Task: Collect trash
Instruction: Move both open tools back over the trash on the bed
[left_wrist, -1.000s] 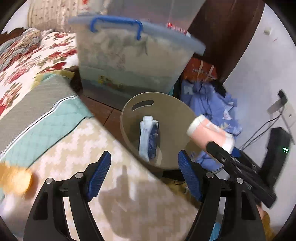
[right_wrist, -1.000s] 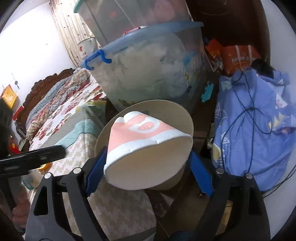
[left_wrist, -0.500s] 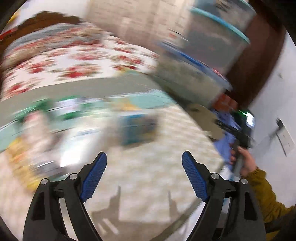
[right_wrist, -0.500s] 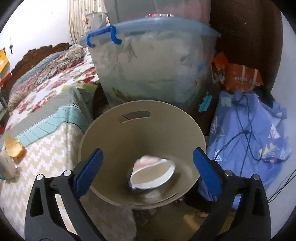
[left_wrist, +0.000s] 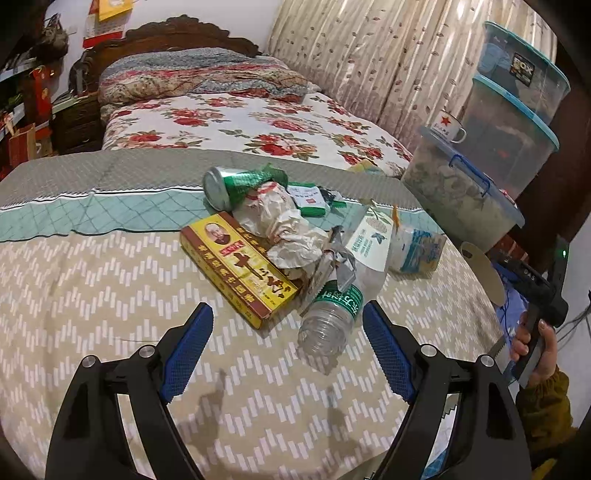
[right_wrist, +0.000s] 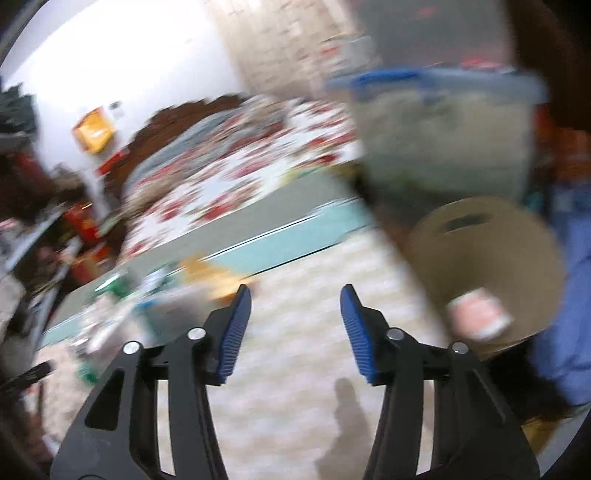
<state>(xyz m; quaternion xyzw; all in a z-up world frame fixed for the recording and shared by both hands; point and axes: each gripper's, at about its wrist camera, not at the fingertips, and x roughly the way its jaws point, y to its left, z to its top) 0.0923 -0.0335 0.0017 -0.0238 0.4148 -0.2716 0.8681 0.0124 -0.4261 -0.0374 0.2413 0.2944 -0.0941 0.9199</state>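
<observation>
Beige zigzag bedspread (left_wrist: 110, 295) carries the trash pile; tan bin (right_wrist: 491, 266) sits off the bed's edge, below the stacked storage tubs (left_wrist: 480, 177).
Largest to smallest in the pile: yellow box (left_wrist: 240, 271), crumpled paper (left_wrist: 280, 225), clear plastic bottle (left_wrist: 332, 314), green can (left_wrist: 229, 184). Left gripper (left_wrist: 287, 350) hovers wide open, empty, just short of the bottle. Right gripper (right_wrist: 295, 328) also spread, holding nothing; that view is motion-blurred, with a pink cup (right_wrist: 480, 314) inside the bin.
</observation>
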